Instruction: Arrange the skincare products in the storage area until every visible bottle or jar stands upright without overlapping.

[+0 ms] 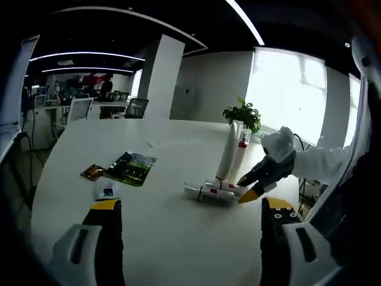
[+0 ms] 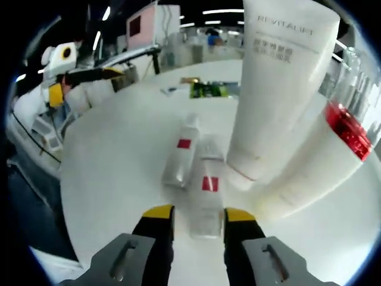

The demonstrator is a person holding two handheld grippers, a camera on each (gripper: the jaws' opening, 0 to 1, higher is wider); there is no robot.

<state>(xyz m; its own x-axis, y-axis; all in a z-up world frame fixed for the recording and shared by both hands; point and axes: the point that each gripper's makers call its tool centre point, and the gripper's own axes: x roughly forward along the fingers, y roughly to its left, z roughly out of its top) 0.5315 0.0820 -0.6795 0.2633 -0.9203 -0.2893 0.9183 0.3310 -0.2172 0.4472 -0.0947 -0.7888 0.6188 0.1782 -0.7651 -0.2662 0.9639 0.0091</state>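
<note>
1. Directly ahead of the right gripper [image 2: 196,221], a clear bottle with a red label [image 2: 206,199] lies flat on the white table [image 2: 107,173]. Its long axis runs along the jaws' line of sight, its near end sitting between the two yellow-tipped jaws.
2. Just beside it on the left lies a second clear red-labelled bottle [image 2: 180,153], roughly parallel; whether the two touch cannot be told.
3. To the right, a tall white tube [image 2: 280,89] stands upright, with a red-banded white tube [image 2: 324,158] leaning beside it.
4. Right gripper state: jaws parted a little wider than the bottle, straddling it, nothing clamped.
5. Left gripper [image 1: 190,211]: jaws wide apart, nothing between them, well apart from the lying bottles [image 1: 208,192].
6. Judgement: the right gripper is nearer; closing across the bottle's width looks the obvious next grasp before standing it up.
</note>
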